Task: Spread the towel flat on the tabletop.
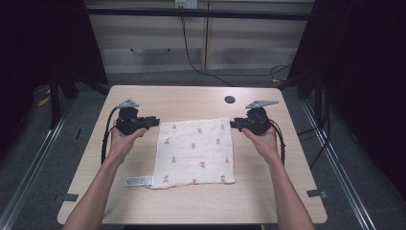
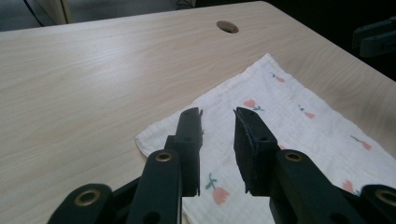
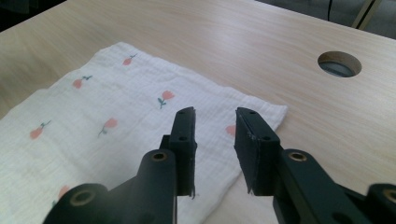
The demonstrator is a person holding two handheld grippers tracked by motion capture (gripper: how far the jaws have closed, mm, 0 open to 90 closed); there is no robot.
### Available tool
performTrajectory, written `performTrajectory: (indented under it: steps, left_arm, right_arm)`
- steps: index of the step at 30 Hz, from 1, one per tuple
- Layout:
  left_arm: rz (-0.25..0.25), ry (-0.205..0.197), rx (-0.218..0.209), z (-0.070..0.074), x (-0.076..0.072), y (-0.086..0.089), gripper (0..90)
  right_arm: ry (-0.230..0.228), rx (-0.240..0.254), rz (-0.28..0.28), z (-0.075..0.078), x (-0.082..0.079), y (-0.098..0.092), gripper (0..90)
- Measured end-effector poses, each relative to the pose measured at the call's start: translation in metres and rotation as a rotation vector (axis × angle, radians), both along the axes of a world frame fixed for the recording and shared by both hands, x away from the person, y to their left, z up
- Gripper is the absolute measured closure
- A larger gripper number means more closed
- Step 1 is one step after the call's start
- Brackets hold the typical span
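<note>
Beyond the cloth lies a cable hole; both tongs — left, right — gape empty.

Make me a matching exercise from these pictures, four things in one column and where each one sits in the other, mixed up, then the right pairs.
Things:
1. left tongs
2. right tongs
3. round hole in the table
4. label tag

Places:
A. at the cloth's near left corner
B. at the cloth's far right corner, open
C. beyond the flower-print cloth, toward the far edge
D. at the cloth's far left corner, open

Pairs: 1-D, 2-B, 3-C, 4-A
</note>
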State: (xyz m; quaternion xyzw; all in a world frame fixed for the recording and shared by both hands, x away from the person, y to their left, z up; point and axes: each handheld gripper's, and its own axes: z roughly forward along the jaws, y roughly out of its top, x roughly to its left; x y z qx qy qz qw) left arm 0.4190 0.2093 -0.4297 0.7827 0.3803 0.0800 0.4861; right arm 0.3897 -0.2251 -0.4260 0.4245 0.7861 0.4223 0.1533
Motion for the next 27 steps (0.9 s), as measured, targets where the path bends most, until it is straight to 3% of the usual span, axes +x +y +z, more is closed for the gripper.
performTrajectory:
  steps: [3,4,10,14,18,19,22,25,27]
  left_arm:
    - [-0.015,0.000,-0.001,0.001,-0.006,0.003,72.6]
    - [-0.017,-0.009,-0.007,0.002,-0.011,0.007,72.8]
    - [-0.018,-0.011,0.005,0.001,-0.025,0.015,70.7]
    - [-0.017,-0.008,-0.029,-0.003,-0.042,0.027,66.6]
    - [-0.018,-0.014,-0.012,-0.005,-0.056,0.033,65.0]
    - [-0.015,-0.018,-0.006,-0.006,-0.065,0.037,64.5]
    - [-0.017,-0.016,0.008,-0.008,-0.075,0.042,62.9]
    - [-0.014,-0.005,0.009,-0.009,-0.081,0.044,62.6]
    - [-0.018,-0.005,0.013,-0.010,-0.087,0.046,62.7]
  right_arm:
    - [-0.018,0.006,0.005,0.003,-0.009,-0.003,65.0]
    - [-0.030,0.035,0.006,0.006,-0.018,-0.007,63.8]
    - [-0.046,0.054,0.001,0.006,-0.029,-0.009,60.5]
    - [-0.049,0.070,0.016,0.003,-0.046,0.001,58.3]
    - [-0.040,0.082,0.033,-0.002,-0.059,0.006,56.1]
    - [-0.037,0.039,0.034,-0.005,-0.066,0.009,54.4]
    - [-0.033,-0.018,0.045,-0.008,-0.078,0.012,54.2]
    - [-0.028,-0.038,0.059,-0.010,-0.084,0.013,55.0]
    - [-0.001,-0.024,0.068,-0.016,-0.092,0.012,55.8]
